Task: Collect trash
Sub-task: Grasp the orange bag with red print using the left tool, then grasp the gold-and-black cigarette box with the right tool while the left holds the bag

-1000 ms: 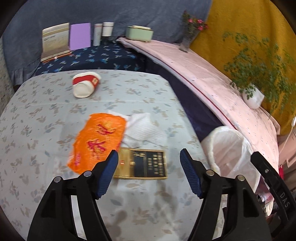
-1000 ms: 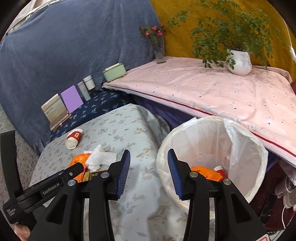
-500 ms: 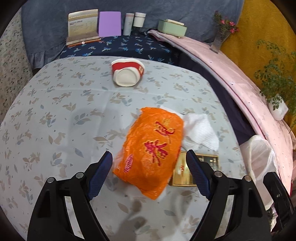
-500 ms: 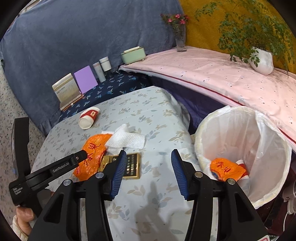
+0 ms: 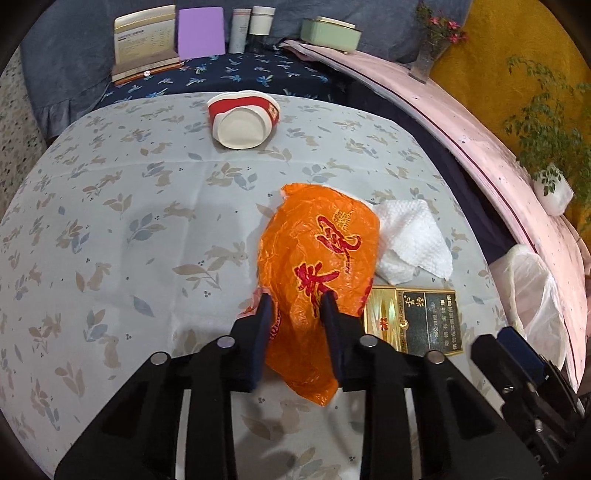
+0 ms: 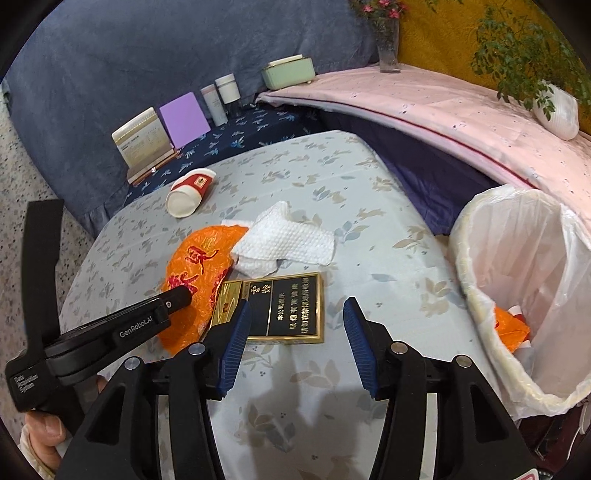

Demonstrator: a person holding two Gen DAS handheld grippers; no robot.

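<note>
An orange plastic bag [image 5: 317,251] [image 6: 195,266] lies crumpled on the floral tablecloth [image 5: 129,229]. My left gripper [image 5: 295,299] is closing on the bag's near end, and the film bunches up between its pads. To the right lie a white tissue [image 5: 410,240] [image 6: 284,240] and a flat gold-and-black box [image 5: 424,317] [image 6: 291,310]. My right gripper [image 6: 297,306] hovers over that box with its jaws opening and nothing between them. A red-and-white paper cup [image 5: 242,122] [image 6: 188,192] lies on its side farther back.
A bin lined with a white bag [image 6: 465,266] [image 5: 532,280] stands off the table's right edge, with orange trash [image 6: 511,328] inside. Behind are a card stand [image 5: 144,33], a purple card [image 5: 201,31], two bottles [image 5: 255,27], a green box [image 5: 328,33], and a potted plant [image 6: 557,110] on pink cloth.
The left gripper moved in over the orange bag, widened, then closed on its near end. The right gripper swung left from the bin to above the gold-and-black box, with its jaws widening.
</note>
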